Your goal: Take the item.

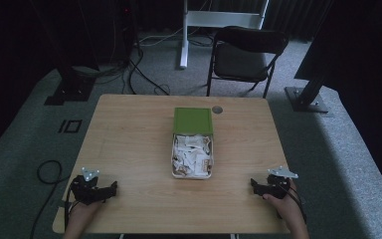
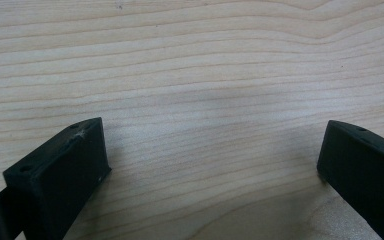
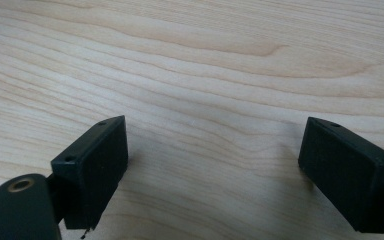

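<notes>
The left gripper (image 1: pixel 113 188) rests at the near left corner of the table (image 1: pixel 129 149), its jaws wide with only bare wood between them. The right gripper (image 1: pixel 253 184) rests at the near right edge, jaws equally wide and empty. Well apart from both, at the table's middle, lies an open box (image 1: pixel 192 174) full of white packets (image 1: pixel 191 154), its green lid (image 1: pixel 193 120) at the far end.

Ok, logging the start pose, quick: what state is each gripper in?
Left gripper: open, nothing between its jaws, only bare wooden table beneath.
Right gripper: open, jaws wide apart, holding nothing.
</notes>
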`<state>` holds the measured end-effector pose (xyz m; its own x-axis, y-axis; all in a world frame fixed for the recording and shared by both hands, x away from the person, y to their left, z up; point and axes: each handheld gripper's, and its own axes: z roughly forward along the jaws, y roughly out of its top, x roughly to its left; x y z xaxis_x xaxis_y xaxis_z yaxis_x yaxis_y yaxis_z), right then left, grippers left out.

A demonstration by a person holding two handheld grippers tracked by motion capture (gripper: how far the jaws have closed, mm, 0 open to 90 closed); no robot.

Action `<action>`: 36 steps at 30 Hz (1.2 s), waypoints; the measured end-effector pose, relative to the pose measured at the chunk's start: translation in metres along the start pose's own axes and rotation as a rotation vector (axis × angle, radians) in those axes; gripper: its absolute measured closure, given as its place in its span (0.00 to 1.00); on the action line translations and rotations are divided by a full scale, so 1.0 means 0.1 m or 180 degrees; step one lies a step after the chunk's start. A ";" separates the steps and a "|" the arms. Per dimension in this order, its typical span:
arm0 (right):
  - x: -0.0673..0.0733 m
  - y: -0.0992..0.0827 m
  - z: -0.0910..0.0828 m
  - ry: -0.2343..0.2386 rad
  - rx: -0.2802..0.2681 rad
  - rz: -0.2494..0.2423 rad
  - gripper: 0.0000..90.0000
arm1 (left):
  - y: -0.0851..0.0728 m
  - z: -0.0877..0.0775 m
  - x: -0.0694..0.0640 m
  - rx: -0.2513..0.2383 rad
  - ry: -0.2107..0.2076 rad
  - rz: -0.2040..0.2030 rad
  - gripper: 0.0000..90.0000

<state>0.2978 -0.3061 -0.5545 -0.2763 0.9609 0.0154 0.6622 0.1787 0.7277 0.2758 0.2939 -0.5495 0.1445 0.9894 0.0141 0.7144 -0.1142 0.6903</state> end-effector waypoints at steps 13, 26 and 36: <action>-0.02 0.00 -0.01 0.0044 -0.0047 0.0157 0.14 | 0.00 0.00 0.00 -0.0001 -0.0001 -0.0001 0.01; -0.02 0.25 -0.11 0.0044 -0.0147 0.0195 0.14 | 0.00 0.00 0.00 -0.0001 -0.0001 -0.0001 0.01; 0.10 0.54 -0.23 0.0163 -0.0336 0.0099 0.14 | 0.00 0.00 0.00 -0.0006 -0.0001 -0.0007 0.01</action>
<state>0.3148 -0.2916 -0.4990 -0.2938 0.9531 0.0723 0.5948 0.1231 0.7944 0.2759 0.2938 -0.5496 0.1433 0.9896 0.0124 0.7135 -0.1119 0.6916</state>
